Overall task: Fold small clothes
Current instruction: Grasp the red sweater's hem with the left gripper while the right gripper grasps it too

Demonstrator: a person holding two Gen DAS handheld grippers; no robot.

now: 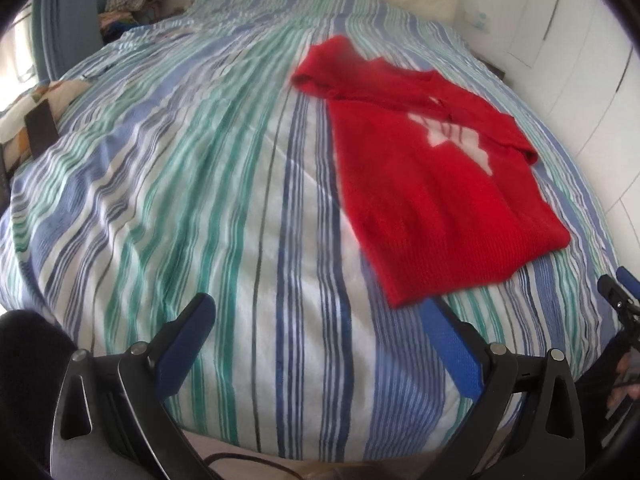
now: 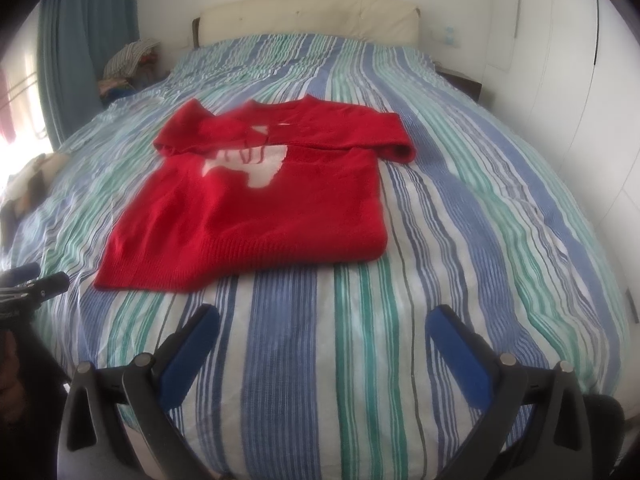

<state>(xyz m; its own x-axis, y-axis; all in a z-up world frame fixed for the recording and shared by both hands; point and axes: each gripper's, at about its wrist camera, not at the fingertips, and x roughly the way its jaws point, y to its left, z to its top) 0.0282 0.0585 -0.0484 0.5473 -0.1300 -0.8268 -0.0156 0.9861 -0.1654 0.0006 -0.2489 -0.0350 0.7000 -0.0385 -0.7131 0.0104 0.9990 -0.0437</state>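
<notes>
Left gripper [image 1: 320,320]: its jaws are standing spread wide and holding nothing, hanging low over the near edge of the bed; the right-hand blue pad [image 1: 448,344] is sitting just beside the sweater's near left hem corner, which looks like a lining-up for a grab there.
Right gripper [image 2: 322,330]: its jaws are likewise gaping and empty, pointing at bare duvet just short of the hem, toward the sweater's right half.
Sweater [image 2: 248,204]: it is lying on the duvet in the middle of the bed, hem toward the grippers and neck toward the headboard. Both sleeves are lying folded inward across the chest, part-covering a white motif [image 2: 256,170]. That is likely why the body looks like a neat rectangle, ready for a bottom-to-top fold.
Duvet [image 2: 460,240]: striped blue, green and white, it is covering the whole bed and giving a broad, soft base; it is puffing up slightly, so the hem may be sinking in at the corners.
Step in hand: judging by the tucked sleeves, the fold appears to be partway done, with the lengthwise fold not yet made.
Surroundings: a pale headboard [image 2: 308,16], a heap of clothes [image 2: 128,64] at the far left and white wardrobe doors [image 2: 560,100] on the right, all well apart from the sweater.
</notes>
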